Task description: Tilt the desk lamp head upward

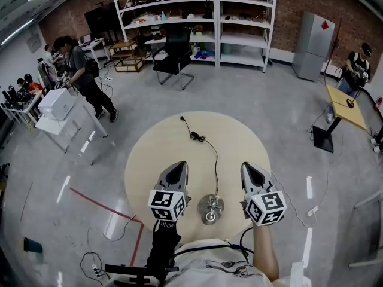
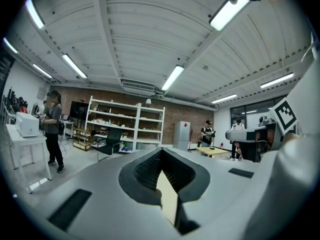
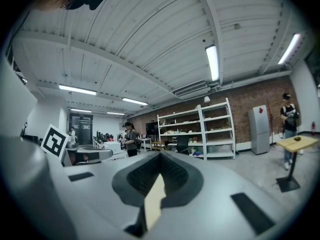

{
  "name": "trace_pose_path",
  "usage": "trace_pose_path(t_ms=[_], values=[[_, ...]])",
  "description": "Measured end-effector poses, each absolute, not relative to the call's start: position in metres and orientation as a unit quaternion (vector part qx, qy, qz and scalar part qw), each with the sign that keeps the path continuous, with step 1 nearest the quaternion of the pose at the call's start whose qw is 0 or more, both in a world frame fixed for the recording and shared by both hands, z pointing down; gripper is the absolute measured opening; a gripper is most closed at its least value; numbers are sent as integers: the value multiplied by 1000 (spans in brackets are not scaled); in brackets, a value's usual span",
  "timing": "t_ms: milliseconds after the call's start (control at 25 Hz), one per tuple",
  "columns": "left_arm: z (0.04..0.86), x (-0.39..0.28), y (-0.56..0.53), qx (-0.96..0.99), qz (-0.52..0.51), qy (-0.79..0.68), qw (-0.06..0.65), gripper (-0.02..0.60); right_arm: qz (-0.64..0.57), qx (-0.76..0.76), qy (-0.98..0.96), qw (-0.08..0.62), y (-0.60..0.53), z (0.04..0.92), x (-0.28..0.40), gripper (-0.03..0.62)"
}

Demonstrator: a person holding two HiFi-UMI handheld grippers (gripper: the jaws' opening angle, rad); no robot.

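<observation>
The desk lamp [image 1: 210,208] stands on the near part of the round beige table [image 1: 161,148]. From above it shows as a shiny metal disc with a small head over it, so I cannot tell its tilt. Its black cord [image 1: 210,145] runs away across the table. My left gripper [image 1: 178,167] hovers just left of the lamp and my right gripper [image 1: 250,169] just right of it; neither touches it. Both point away from me, shut with nothing held. The left gripper view [image 2: 161,151] and the right gripper view [image 3: 160,156] show closed jaws aimed at the room.
A black office chair [image 1: 173,55] and white shelves [image 1: 197,17] stand beyond the table. A person [image 1: 81,76] stands by a white cart [image 1: 60,109] at the left. At the right are a yellow side table [image 1: 346,106] and a grey fridge [image 1: 314,37].
</observation>
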State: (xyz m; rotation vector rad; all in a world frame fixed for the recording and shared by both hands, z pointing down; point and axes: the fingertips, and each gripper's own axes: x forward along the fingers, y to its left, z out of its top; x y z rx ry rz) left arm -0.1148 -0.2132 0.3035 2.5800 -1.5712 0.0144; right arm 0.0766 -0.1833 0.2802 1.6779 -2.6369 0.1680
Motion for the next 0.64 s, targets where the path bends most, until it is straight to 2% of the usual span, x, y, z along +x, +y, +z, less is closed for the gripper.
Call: trace_pose_path(t_ms=[640], values=[[308,-108,-216,856,15,-514,59,2,57,537,-841,7,-186,286,80,3]])
